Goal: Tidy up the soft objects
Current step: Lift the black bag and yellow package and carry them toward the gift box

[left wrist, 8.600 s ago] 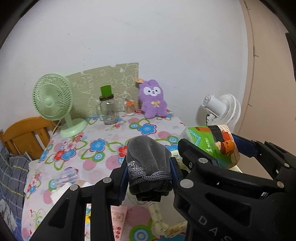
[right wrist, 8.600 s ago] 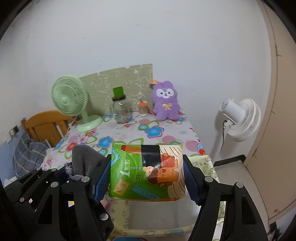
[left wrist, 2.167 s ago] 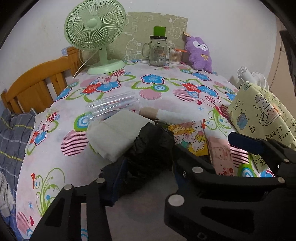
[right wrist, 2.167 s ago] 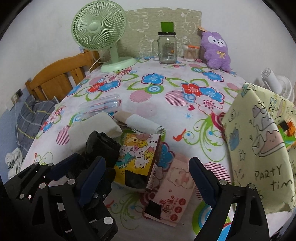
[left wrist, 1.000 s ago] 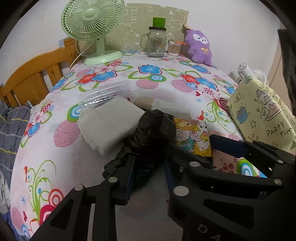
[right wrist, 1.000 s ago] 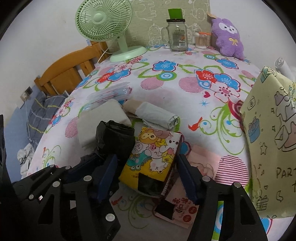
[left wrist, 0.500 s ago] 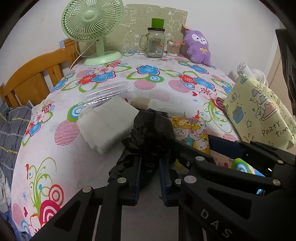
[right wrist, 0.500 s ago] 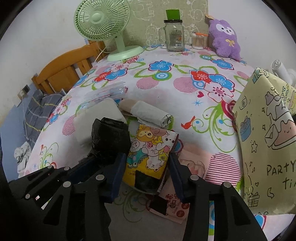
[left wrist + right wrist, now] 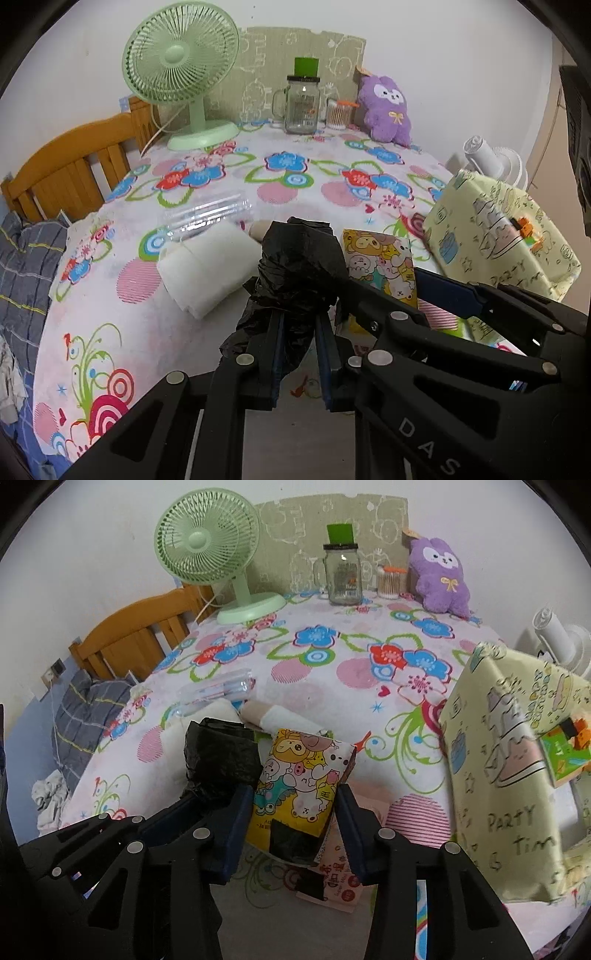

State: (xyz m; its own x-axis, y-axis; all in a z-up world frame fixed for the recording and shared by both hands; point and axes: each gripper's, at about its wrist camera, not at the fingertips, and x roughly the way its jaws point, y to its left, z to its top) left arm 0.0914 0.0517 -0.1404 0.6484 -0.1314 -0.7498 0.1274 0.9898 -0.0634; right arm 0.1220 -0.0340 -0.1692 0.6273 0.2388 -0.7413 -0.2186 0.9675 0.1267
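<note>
My left gripper (image 9: 298,326) is shut on a crumpled black plastic bundle (image 9: 299,266), which hangs just above the flowered tablecloth (image 9: 288,192). Beside it, my right gripper (image 9: 294,805) is shut on a yellow cartoon-printed tissue pack (image 9: 299,786), held upright and slightly off the table. The two held things sit side by side, the black bundle (image 9: 218,757) on the left. A pale yellow "Party Time" bag (image 9: 509,775) stands at the right edge, with a green pack (image 9: 565,753) showing in its mouth.
A folded white cloth (image 9: 207,269), a clear plastic packet (image 9: 207,214) and a beige-white roll (image 9: 280,716) lie behind the grippers. A pink tissue pack (image 9: 332,878) lies under the yellow one. Green fan (image 9: 181,74), glass jar (image 9: 302,107) and purple plush (image 9: 388,107) stand at the far edge.
Both grippers closed, the left on the black bundle and the right on the yellow pack, and then both rose a little off the table with them.
</note>
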